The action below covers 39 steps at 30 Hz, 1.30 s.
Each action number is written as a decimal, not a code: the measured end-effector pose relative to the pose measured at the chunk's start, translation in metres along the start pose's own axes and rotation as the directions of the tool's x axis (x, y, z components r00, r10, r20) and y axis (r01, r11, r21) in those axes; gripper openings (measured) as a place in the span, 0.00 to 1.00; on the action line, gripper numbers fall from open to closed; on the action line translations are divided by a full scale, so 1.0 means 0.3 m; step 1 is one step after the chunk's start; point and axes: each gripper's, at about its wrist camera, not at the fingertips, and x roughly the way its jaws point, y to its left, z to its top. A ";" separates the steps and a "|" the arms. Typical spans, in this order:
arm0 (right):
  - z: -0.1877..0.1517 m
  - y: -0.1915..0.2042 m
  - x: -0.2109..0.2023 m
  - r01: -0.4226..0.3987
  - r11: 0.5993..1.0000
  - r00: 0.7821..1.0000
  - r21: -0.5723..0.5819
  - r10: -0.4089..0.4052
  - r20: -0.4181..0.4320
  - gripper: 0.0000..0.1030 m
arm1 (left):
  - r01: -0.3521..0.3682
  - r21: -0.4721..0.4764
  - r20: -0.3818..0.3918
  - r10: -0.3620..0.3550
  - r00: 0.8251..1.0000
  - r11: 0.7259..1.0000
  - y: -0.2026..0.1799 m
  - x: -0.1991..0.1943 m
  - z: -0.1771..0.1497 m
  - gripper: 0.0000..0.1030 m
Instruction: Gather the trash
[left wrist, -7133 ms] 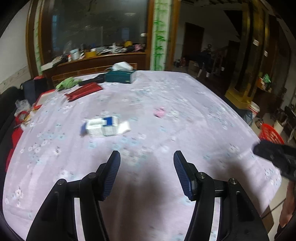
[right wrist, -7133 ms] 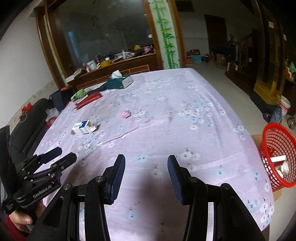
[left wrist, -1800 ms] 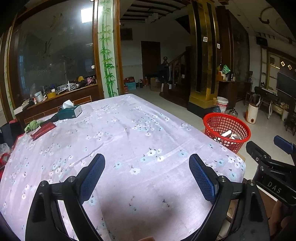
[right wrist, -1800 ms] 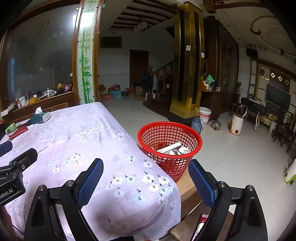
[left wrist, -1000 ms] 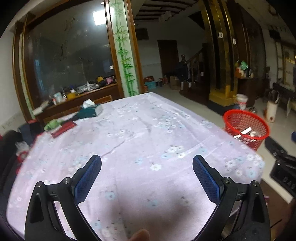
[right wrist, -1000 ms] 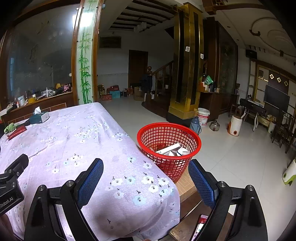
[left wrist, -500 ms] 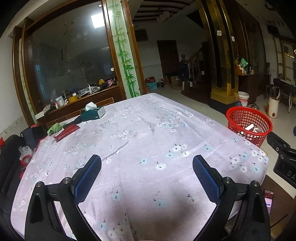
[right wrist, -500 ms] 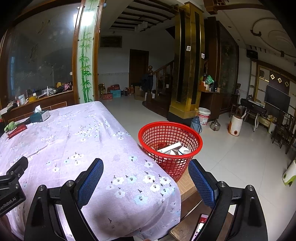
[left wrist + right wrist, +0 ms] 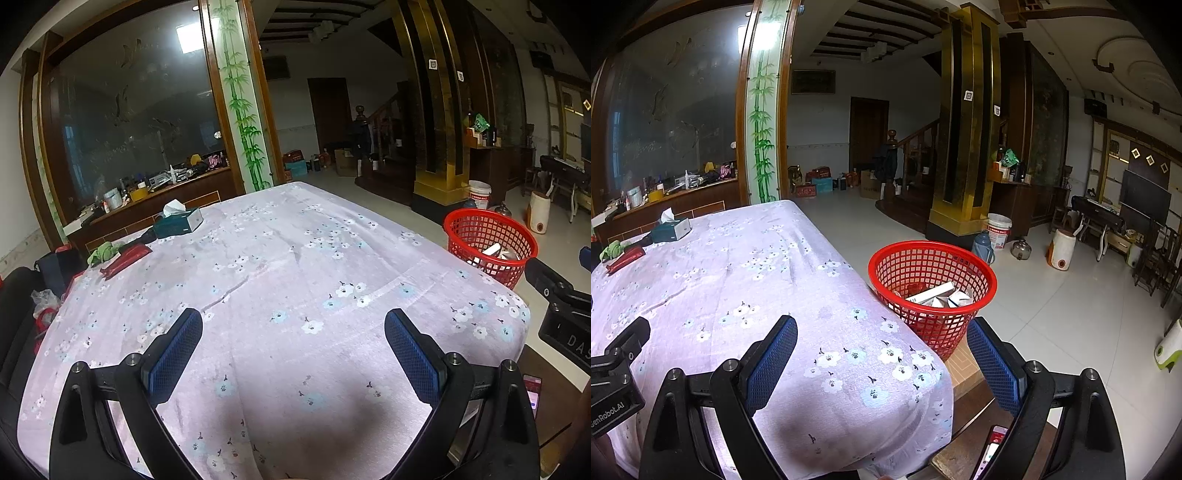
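Both boxes now lie in the red basket (image 9: 932, 280), tools spread empty

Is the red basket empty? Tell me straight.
No, the right wrist view shows the red basket holding several white boxes piled inside it.

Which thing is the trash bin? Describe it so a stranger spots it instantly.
Start at the big table under the lilac flowered cloth and go to its near right corner. Just past that corner stands a round red basket with open mesh walls, holding a few white cartons. The white bucket and pale canister farther back are solid-walled; the basket alone is red and see-through.
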 end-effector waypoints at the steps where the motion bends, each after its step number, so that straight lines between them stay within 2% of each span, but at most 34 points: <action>1: 0.000 0.000 0.000 0.001 1.000 1.000 -0.001 -0.001 0.000 0.92 | 0.000 0.000 0.000 0.000 1.000 1.000 0.000 0.002 0.000 0.95; 21: -0.012 0.002 0.004 -0.001 1.000 1.000 -0.003 0.001 -0.003 0.92 | 0.009 -0.005 -0.013 -0.009 1.000 1.000 -0.004 0.006 -0.013 0.95; 26: -0.016 0.009 0.013 -0.006 1.000 1.000 -0.008 0.006 -0.011 0.92 | 0.003 -0.044 -0.046 -0.005 0.999 0.999 0.050 0.026 -0.023 0.95; 31: -0.007 0.060 0.050 -0.037 0.999 0.999 -0.038 0.036 -0.035 0.92 | -0.061 -0.095 -0.095 0.052 0.994 0.994 0.173 0.056 -0.045 0.95; 35: 0.021 0.156 0.100 -0.111 0.991 0.991 -0.077 0.104 -0.080 0.92 | -0.140 -0.173 -0.190 0.106 0.976 0.975 0.352 0.109 -0.085 0.95; 37: 0.036 0.229 0.135 -0.180 0.980 0.978 -0.086 0.169 -0.124 0.93 | -0.201 -0.202 -0.257 0.146 0.955 0.958 0.445 0.148 -0.111 0.95; 39: 0.048 0.333 0.175 -0.235 0.965 0.963 -0.119 0.214 -0.166 0.93 | -0.267 -0.217 -0.324 0.188 0.927 0.939 0.527 0.186 -0.139 0.95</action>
